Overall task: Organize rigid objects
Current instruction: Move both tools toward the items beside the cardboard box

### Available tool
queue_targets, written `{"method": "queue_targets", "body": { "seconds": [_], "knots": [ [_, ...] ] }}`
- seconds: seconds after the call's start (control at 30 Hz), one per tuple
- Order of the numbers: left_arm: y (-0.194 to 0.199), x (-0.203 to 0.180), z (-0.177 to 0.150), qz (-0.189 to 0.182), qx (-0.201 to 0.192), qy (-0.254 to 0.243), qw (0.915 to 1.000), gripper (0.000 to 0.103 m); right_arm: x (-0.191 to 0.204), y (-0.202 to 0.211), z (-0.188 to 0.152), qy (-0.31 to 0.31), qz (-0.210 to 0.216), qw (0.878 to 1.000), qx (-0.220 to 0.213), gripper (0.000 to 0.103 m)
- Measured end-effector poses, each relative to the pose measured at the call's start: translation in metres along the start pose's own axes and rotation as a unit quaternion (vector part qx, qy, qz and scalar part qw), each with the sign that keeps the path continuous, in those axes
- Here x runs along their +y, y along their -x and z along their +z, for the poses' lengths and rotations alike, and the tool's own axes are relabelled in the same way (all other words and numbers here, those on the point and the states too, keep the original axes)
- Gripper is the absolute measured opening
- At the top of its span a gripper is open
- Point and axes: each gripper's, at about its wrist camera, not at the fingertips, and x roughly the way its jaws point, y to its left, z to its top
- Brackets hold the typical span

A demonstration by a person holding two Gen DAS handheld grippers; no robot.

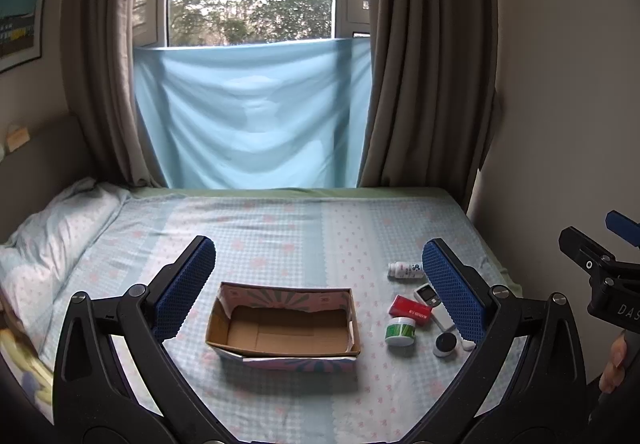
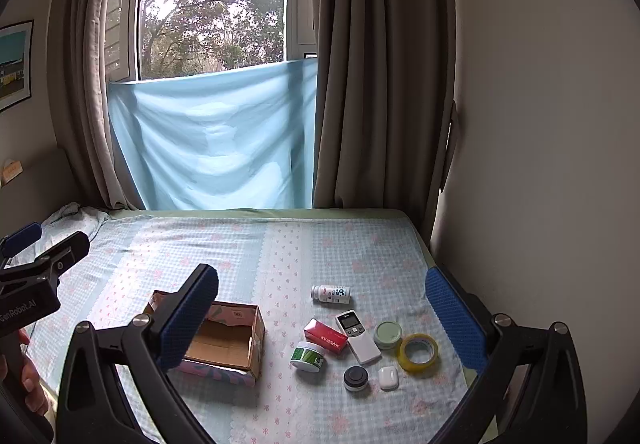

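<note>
Holding both grippers above the bed (image 1: 280, 219), I kept the jaws of the left gripper (image 1: 316, 264) and the right gripper (image 2: 320, 292) spread wide and empty, since nothing was picked yet. The left one framed the box (image 1: 284, 324), which sat open-topped and bare inside, I judged so it could take the clutter. Just right of it lay the bottle (image 2: 331, 294), red pack (image 2: 326, 336), remote (image 2: 357, 336), green tub (image 2: 307, 356), round lid (image 2: 387, 334), tape (image 2: 417, 352), black puck (image 2: 355, 378) and earbud case (image 2: 388, 378), grouped close within the right gripper's easy reach.
</note>
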Motion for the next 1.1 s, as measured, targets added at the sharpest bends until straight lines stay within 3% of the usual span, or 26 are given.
{"method": "queue_targets", "body": {
  "seconds": [0.63, 0.9, 1.1],
  "knots": [
    [-0.003, -0.006, 0.003, -0.019, 0.008, -0.004, 0.9998, 0.103, -0.001, 0.004, -0.002, -0.006, 0.005, 1.000, -0.005, 0.103],
    [-0.034, -0.029, -0.007, -0.049, 0.060, -0.012, 0.9969, 0.102, -0.025, -0.005, -0.011, -0.012, -0.018, 1.000, 0.017, 0.103],
    [-0.075, -0.060, -0.022, -0.068, 0.110, -0.031, 0.9911, 0.102, -0.059, -0.037, -0.021, -0.028, -0.033, 0.997, 0.059, 0.103]
  ]
}}
